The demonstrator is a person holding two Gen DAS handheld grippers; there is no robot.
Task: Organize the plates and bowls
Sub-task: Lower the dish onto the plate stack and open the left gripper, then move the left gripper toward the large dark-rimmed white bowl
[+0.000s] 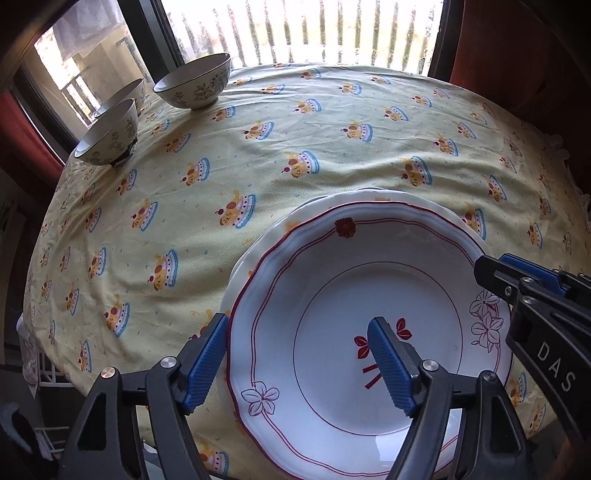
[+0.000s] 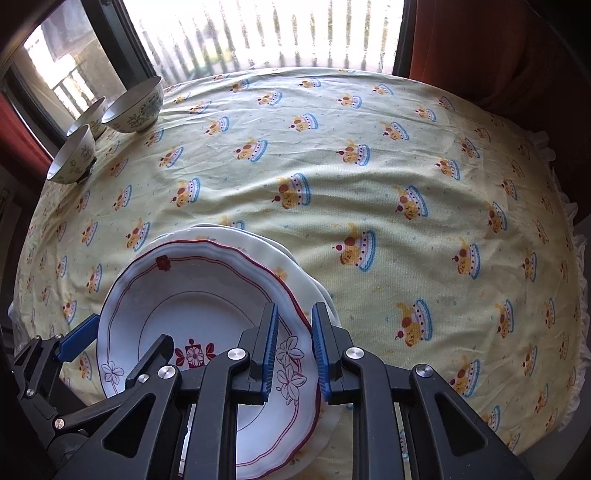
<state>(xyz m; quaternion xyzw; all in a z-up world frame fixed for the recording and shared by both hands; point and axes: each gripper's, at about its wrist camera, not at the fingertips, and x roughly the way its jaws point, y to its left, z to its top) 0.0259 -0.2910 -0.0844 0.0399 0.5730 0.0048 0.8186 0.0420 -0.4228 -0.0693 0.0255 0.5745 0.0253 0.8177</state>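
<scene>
A white deep plate with a red rim line and flower prints (image 1: 369, 295) (image 2: 207, 295) lies on top of cream plates (image 1: 424, 206) (image 2: 258, 240) near the table's front edge. My left gripper (image 1: 299, 363) stands open astride the top plate's left rim, one pad outside on the cloth and one over the plate's well, neither touching it. My right gripper (image 2: 295, 349) has its pads closed narrowly on the plate's right rim, which runs between them. Three patterned bowls (image 1: 192, 85) (image 1: 107, 133) (image 1: 125, 92) stand apart at the far left by the window.
A yellow tablecloth with cake prints (image 1: 295, 129) (image 2: 369, 166) covers the round table. A window with bars (image 2: 258, 33) runs behind it, and red curtains (image 2: 480, 44) hang at the far right. The cloth's frilled edge (image 2: 580, 258) drops off at the right.
</scene>
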